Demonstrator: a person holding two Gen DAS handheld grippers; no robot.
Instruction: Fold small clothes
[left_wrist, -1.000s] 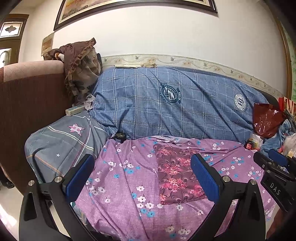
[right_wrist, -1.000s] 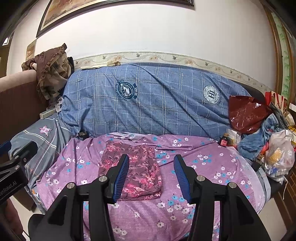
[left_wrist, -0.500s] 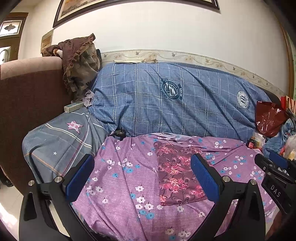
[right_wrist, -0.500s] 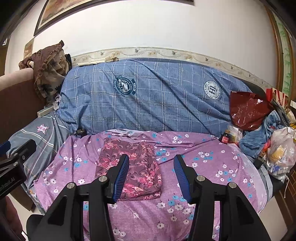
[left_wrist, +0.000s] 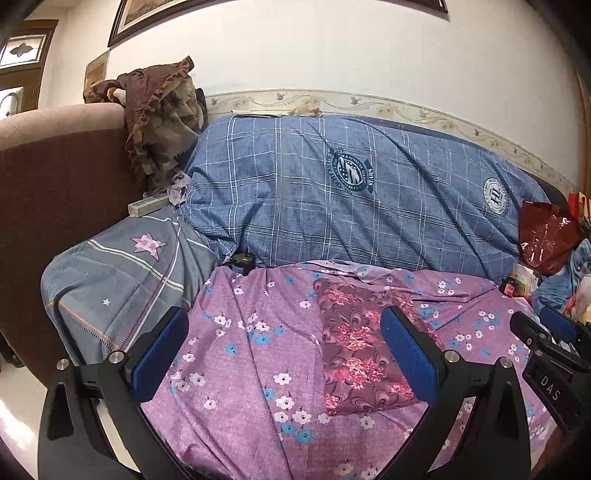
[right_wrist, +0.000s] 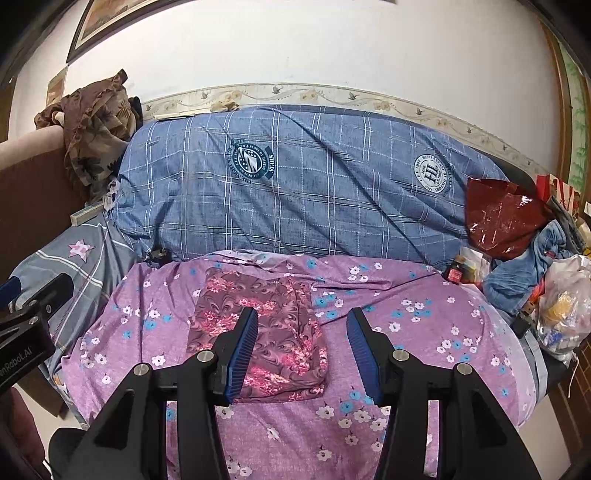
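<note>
A small maroon garment with pink flowers (left_wrist: 360, 343) (right_wrist: 275, 325) lies flat on the purple flowered sheet (left_wrist: 255, 350) (right_wrist: 413, 332) that covers the sofa seat. My left gripper (left_wrist: 284, 343) hovers open above the sheet, to the left of the garment; its right pad overlaps the garment's right half in the picture. My right gripper (right_wrist: 301, 347) hovers open over the garment's right edge, holding nothing. Each gripper shows at the edge of the other's view: the right gripper (left_wrist: 546, 339) and the left gripper (right_wrist: 29, 306).
A blue checked cover (left_wrist: 351, 199) drapes the sofa back. A grey star pillow (left_wrist: 118, 280) and a brown cloth heap (left_wrist: 159, 122) sit at the left. A red bag (right_wrist: 502, 214), blue clothes (right_wrist: 528, 266) and a plastic bag (right_wrist: 561, 314) crowd the right end.
Both grippers have drifted slightly forward and down toward the sofa, so the seat and garment look a little nearer. Neither jaw gap has changed.
</note>
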